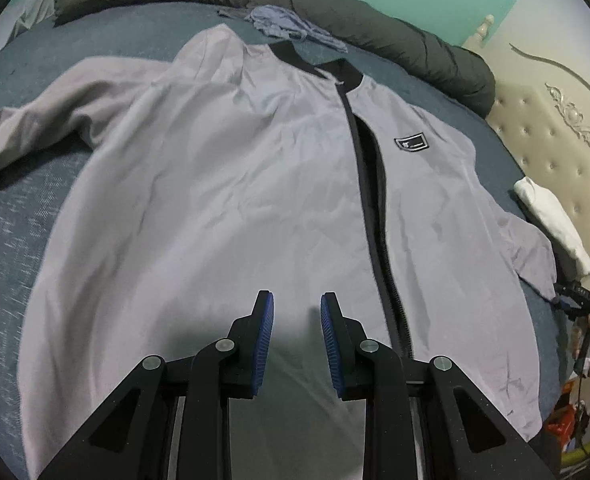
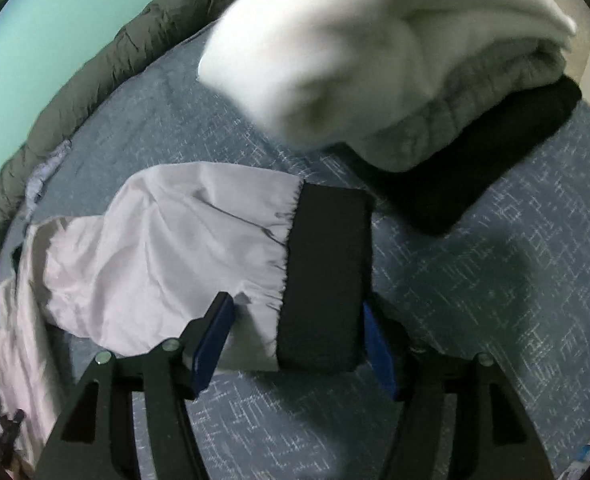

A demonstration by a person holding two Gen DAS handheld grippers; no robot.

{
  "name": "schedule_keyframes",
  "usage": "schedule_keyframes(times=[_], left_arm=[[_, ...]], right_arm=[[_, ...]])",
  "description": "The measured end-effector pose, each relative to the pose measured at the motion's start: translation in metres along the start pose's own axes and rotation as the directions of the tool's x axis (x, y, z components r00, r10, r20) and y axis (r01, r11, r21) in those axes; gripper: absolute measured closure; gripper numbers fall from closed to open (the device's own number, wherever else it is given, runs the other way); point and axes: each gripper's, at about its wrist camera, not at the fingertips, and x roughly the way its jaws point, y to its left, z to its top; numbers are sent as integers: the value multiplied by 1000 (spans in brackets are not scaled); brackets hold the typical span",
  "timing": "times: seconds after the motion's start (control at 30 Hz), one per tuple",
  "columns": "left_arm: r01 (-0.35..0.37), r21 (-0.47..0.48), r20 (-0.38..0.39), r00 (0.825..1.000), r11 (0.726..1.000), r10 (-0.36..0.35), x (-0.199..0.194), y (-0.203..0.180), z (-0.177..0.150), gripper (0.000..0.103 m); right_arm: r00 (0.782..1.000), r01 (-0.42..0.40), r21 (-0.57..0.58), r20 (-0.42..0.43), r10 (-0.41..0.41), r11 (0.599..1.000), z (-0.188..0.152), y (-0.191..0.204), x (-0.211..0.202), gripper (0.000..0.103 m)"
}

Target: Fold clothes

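Note:
A pale grey jacket point(image 1: 235, 184) with a black collar and black zip lies face up and spread out on the blue bedsheet point(image 1: 11, 240). My left gripper point(image 1: 297, 300) hovers over its lower front, just left of the zip. Its blue pads point(image 1: 264, 340) stand apart with nothing between them. In the right wrist view the jacket's sleeve point(image 2: 167, 240) ends in a black cuff point(image 2: 327, 276). That cuff lies between the wide-apart fingers of my right gripper point(image 2: 297, 304). The left pad point(image 2: 213, 344) stands clear of the cuff, and the cuff partly hides the right pad.
A dark rolled duvet point(image 1: 375, 20) runs along the far side of the bed, with a crumpled blue cloth point(image 1: 291, 28) next to it. Folded white, grey and black clothes point(image 2: 375, 60) are stacked just beyond the cuff. A tufted beige headboard point(image 1: 555, 140) stands at the right.

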Motion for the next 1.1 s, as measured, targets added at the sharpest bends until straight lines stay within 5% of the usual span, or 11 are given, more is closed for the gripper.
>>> schedule_keyframes(times=[0.17, 0.33, 0.57, 0.8, 1.1], left_arm=[[7, 2, -3, 1000, 1000, -7, 4, 0, 0, 76], [6, 14, 4, 1000, 1000, -6, 1, 0, 0, 76], [8, 7, 6, 1000, 1000, -8, -2, 0, 0, 76], [8, 6, 4, 1000, 1000, -8, -4, 1, 0, 76], [9, 11, -1, 1000, 1000, -9, -3, -1, 2, 76]], right_arm=[[996, 83, -44, 47, -81, 996, -9, 18, -12, 61], [979, 163, -173, 150, -138, 971, -15, 54, -52, 97], [950, 193, -214, 287, -127, 957, 16, 81, -116, 100], [924, 174, -177, 369, -98, 969, 75, 72, -131, 101], [844, 167, -127, 531, -75, 978, 131, 68, -181, 101]])
